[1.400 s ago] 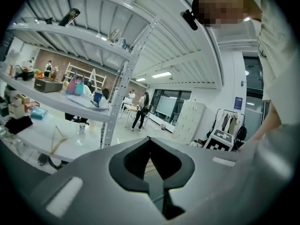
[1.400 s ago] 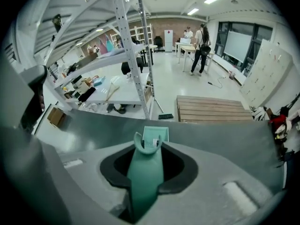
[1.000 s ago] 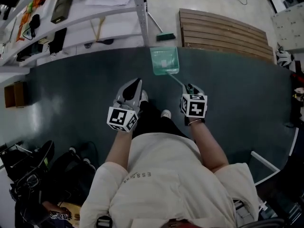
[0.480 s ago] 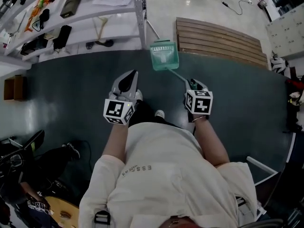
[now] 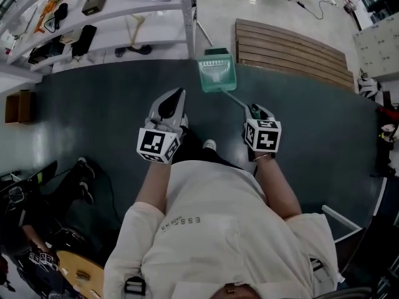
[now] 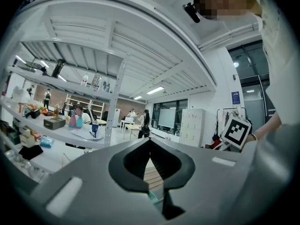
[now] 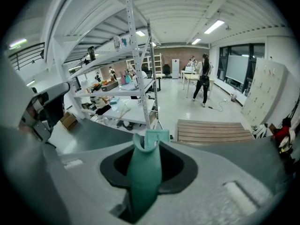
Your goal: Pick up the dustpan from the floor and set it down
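Observation:
A green dustpan (image 5: 217, 73) hangs over the dark floor mat, its long handle (image 5: 235, 98) slanting back into my right gripper (image 5: 252, 110). In the right gripper view the green handle (image 7: 144, 177) runs up between the jaws, which are shut on it, and the pan (image 7: 157, 136) shows just past the right gripper (image 7: 146, 146). My left gripper (image 5: 173, 101) is held beside it at the left, pointing level. In the left gripper view its tips (image 6: 150, 139) meet with nothing between them.
A white shelf rack's post (image 5: 189, 17) stands just beyond the dustpan, with a green broom head (image 5: 215, 51) at its foot. A slatted wooden platform (image 5: 290, 45) lies at the far right, a cardboard box (image 5: 17, 106) at the left, and bags (image 5: 37, 229) at the lower left.
Both grippers have risen a little, and the dustpan has come up with the right one, now seen nearer the shelf post. The left gripper stays shut and empty.

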